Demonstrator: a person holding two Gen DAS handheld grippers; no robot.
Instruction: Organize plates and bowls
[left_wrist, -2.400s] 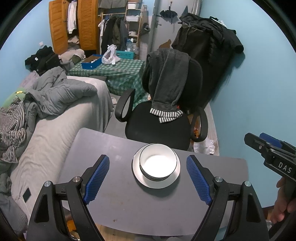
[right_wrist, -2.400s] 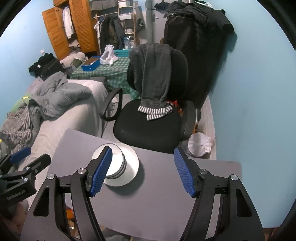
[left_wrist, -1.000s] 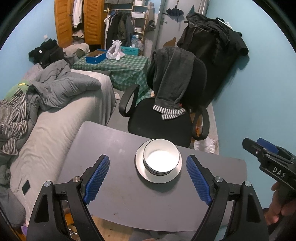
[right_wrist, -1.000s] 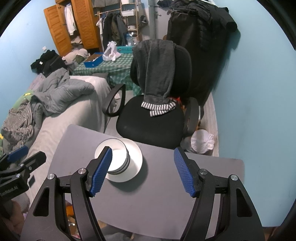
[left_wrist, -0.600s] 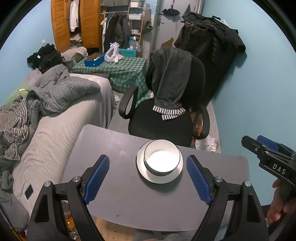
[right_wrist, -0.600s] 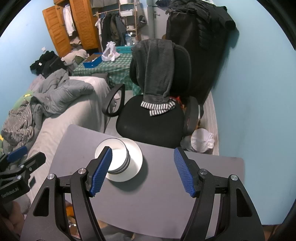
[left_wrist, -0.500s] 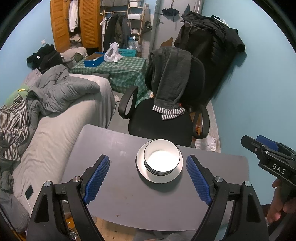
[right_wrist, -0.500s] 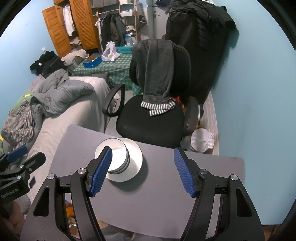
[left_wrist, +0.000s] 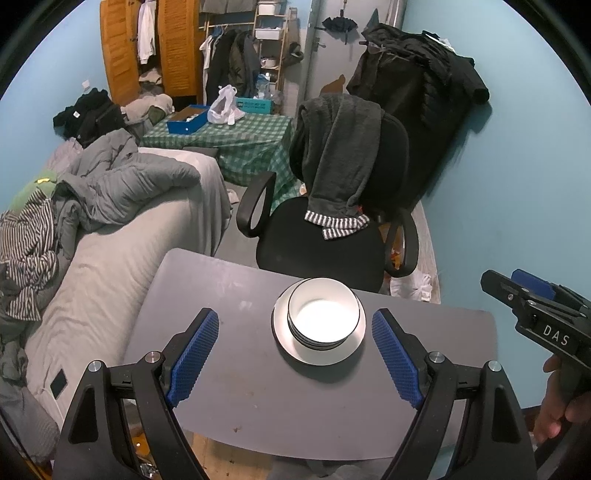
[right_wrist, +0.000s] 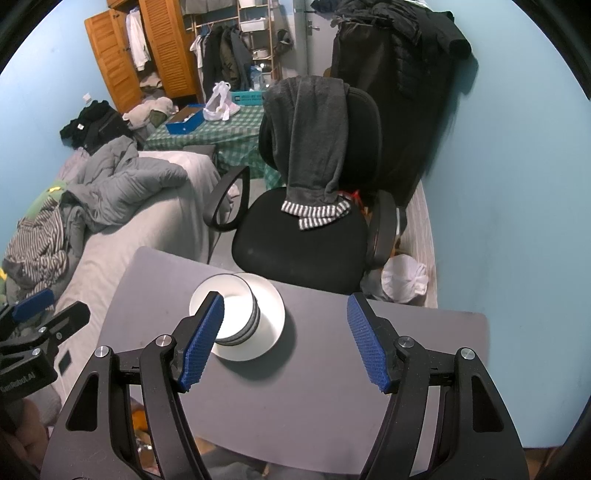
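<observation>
From the left wrist view, the stack of white bowls with dark rims (left_wrist: 323, 319) sits nested on the round white plate (left_wrist: 318, 352), and that plate rests on the flat grey surface (left_wrist: 295, 391), toward the edge nearest the black office chair (left_wrist: 325, 236). The left claw (left_wrist: 295, 354) hangs above the surface on the side of the plate away from the chair, its blue ribbed pads spread wide to either side of the stack with nothing between them and no contact with the crockery. The right claw (left_wrist: 517, 291) shows at the right edge, held by a hand (left_wrist: 557, 402) well off to the right of the plate; from here I cannot tell how its jaws stand.

From the right wrist view, the same bowls (right_wrist: 229, 314) and plate (right_wrist: 271, 314) lie in front of the chair (right_wrist: 306, 236), partly hidden behind one blue pad. The right claw (right_wrist: 286, 339) stands well apart-jawed and empty, over bare surface (right_wrist: 314, 406) to the right of the plate. The left claw (right_wrist: 40, 317) appears at the left edge, clear of the plate.

No other plates or bowls show on the surface, so the stacking looks finished, or very nearly; as I judge it, nothing remains but to draw both tools away, unless more crockery lies out of view.
</observation>
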